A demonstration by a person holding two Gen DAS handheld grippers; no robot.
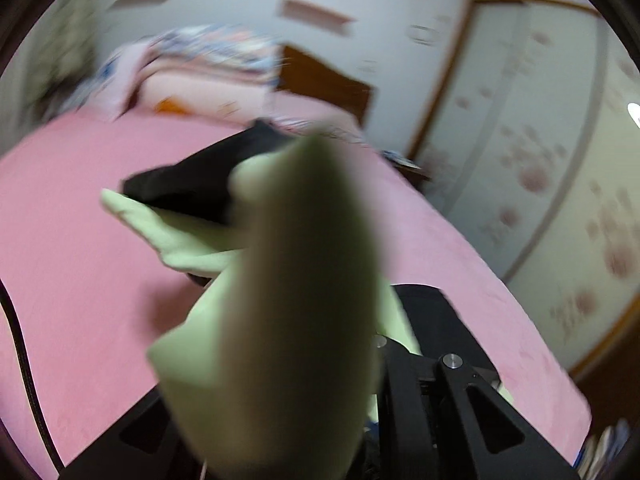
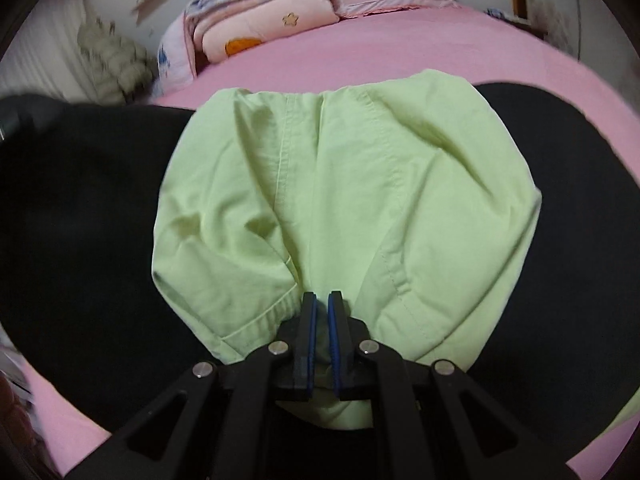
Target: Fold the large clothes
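Pink bed is carrying the soft, light green garment over black cloth. Both grippers, left and right, are clamping its fabric; hems are giving the best hold.

Left wrist view: left gripper fingertips hidden behind raised fold of green garment; fold itself blurred, close to lens. Far wall frames smeared, content not readable. Black garment partly covered by green cloth.
Right wrist view: black garment cut off at left and right edges. Grey object at far left blurred, kind not told.
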